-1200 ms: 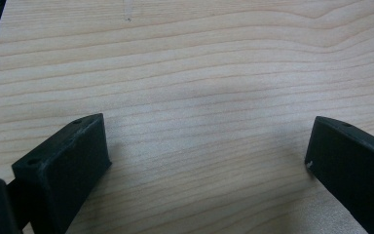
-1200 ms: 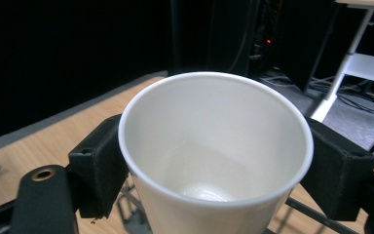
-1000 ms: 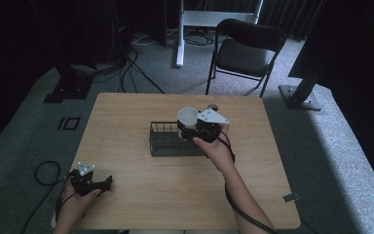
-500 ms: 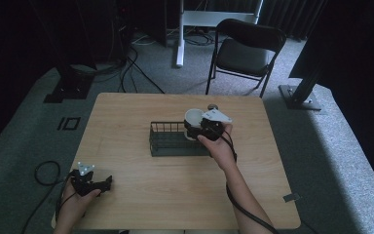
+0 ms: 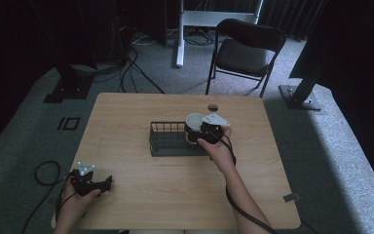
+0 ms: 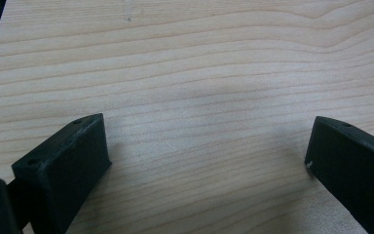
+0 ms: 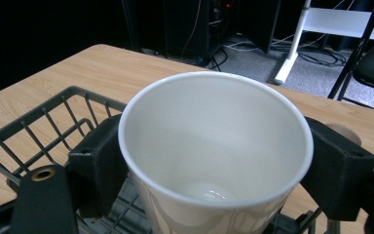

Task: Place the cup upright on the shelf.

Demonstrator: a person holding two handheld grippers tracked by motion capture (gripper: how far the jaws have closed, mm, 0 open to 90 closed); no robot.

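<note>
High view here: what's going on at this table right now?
A person works with a claw in each hand. The right claw is clamped on a white paper cup, upright and empty, holding it over the right end of a black wire basket at mid-table. The left claw lies open near the table's front left corner, with nothing between its jaws.

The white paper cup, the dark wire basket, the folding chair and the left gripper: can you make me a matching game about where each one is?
Things:
1. white paper cup
2. dark wire basket
3. black folding chair
4. left gripper

Places:
A. on the grey floor beyond the table
B. open, near the table's front left corner
C. between the right gripper's jaws
D. at the middle of the wooden table

Pairs: 1-C, 2-D, 3-A, 4-B
</note>
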